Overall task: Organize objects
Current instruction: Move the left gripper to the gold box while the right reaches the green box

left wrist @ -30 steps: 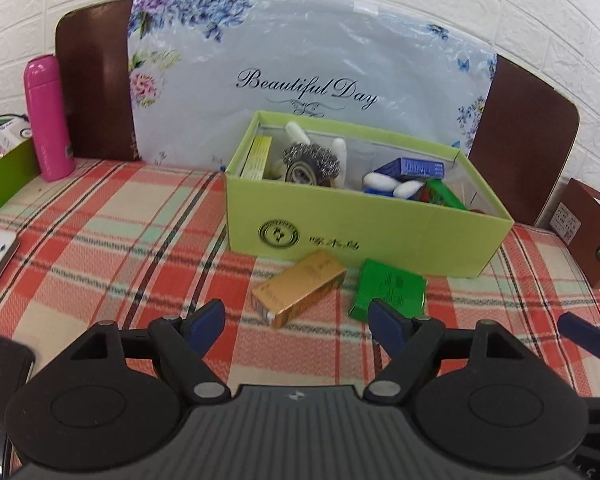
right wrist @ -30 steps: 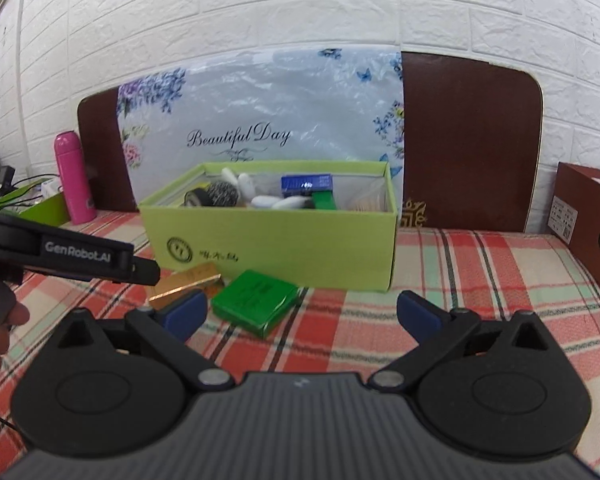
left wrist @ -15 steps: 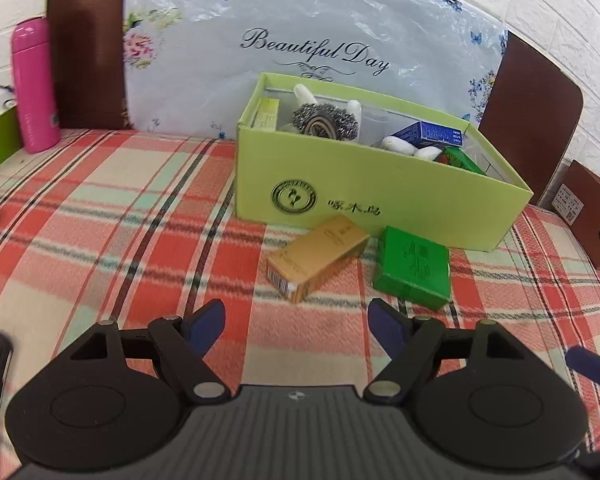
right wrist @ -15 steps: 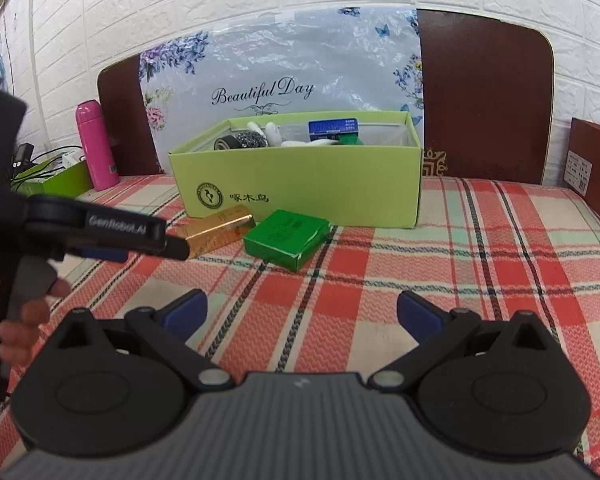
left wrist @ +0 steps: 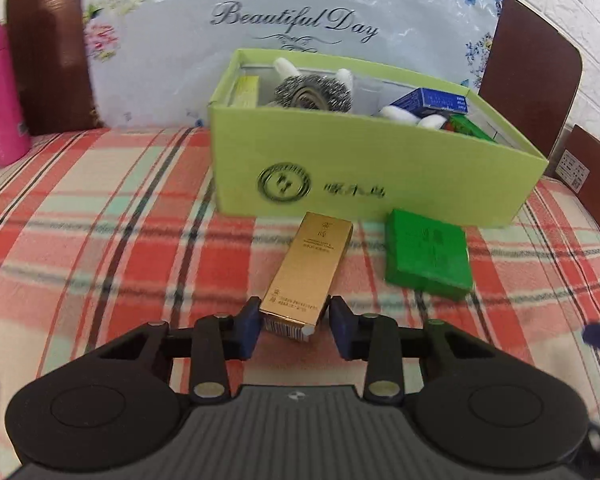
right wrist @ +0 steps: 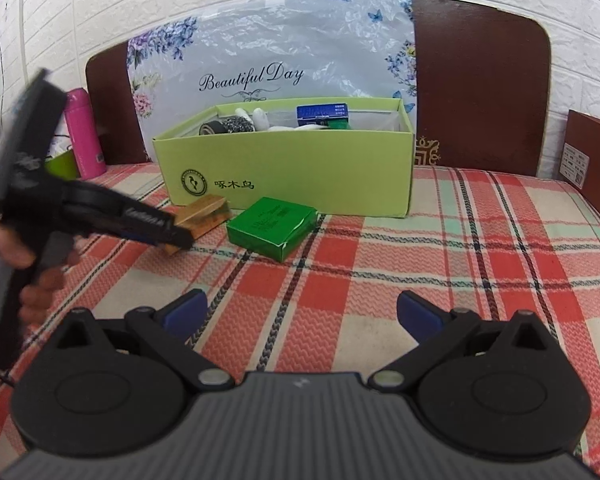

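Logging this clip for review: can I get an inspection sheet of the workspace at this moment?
Surface: plaid tablecloth.
Job's things: gold box and green box lying in front of the lime storage box, which already holds items.
Clutter: pink bottle at far left.
Grippers: left gripper fingers flank the gold box's near end, contact unclear; right gripper open, empty.
Cables: nothing seen.
Surroundings: white brick wall, floral plastic sheet.

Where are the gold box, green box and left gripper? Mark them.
gold box (left wrist: 309, 268), left wrist view, top face
green box (left wrist: 426, 257), left wrist view, top face
left gripper (left wrist: 295, 329), left wrist view, between fingertips
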Available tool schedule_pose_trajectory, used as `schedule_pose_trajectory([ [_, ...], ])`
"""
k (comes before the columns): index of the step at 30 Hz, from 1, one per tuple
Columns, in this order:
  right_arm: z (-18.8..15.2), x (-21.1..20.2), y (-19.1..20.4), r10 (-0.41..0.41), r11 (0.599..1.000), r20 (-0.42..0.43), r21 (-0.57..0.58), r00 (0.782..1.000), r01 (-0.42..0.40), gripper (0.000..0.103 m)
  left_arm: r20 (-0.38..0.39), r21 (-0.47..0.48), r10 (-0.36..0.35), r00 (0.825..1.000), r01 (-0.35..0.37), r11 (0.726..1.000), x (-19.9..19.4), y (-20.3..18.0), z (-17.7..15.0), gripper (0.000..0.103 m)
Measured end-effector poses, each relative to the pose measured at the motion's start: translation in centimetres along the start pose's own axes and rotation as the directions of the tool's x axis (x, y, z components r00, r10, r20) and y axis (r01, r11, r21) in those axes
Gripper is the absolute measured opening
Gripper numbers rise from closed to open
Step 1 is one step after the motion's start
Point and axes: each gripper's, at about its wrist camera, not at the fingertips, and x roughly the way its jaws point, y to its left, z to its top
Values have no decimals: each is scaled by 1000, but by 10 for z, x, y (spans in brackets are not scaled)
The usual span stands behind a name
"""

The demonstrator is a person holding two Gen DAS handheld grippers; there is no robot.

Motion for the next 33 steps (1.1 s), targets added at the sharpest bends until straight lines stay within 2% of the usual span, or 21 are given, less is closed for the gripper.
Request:
schedule_pose_trajectory([
  [3,9,18,7,-26,999,-9,-34,1000,25,103,8,-53,62,998,-61,997,-19,6,-20,39],
  [7,31,44,15,-59,998,-28,-20,998,59,103,7,-90,92,996,-91,992,-34,15,-37,39],
  [10,47,66,24,-46,998,-43,28,998,47,103,4,-96,90,996,-90,991,-37,16,-38,39],
  [15,58,104,40,-129,988,-93,71,987,136,101,3,-86,93,996,-92,992,-34,14,-38,39],
  [16,57,108,40,-137,988,-95,63,986,143,94,4,-84,91,996,-90,992,-34,14,-38,39],
  [17,55,108,38,-125,990,-97,55,987,130,67,5,-81,87,996,-87,993,-34,14,-38,39],
  [20,46,95,26,-37,999,-92,22,995,40,64,7,-72,80,997,-79,994,-32,14,-38,39],
  [24,20,62,15,49,990,-78,-132,996,-59,64,5,-57,80,997,-79,995,-32,11,-38,38],
  [26,7,43,8,42,984,-70,-170,997,-53,65,0,-54,67,998,-67,996,-33,7,-39,38],
  [31,-19,4,-14,-22,982,-77,-188,997,7,66,-18,-28,-38,999,38,999,-37,-7,-40,38],
  [33,-24,-5,-19,-41,987,-80,-160,996,28,71,-12,-24,-5,1000,5,1000,-37,-10,-38,44],
])
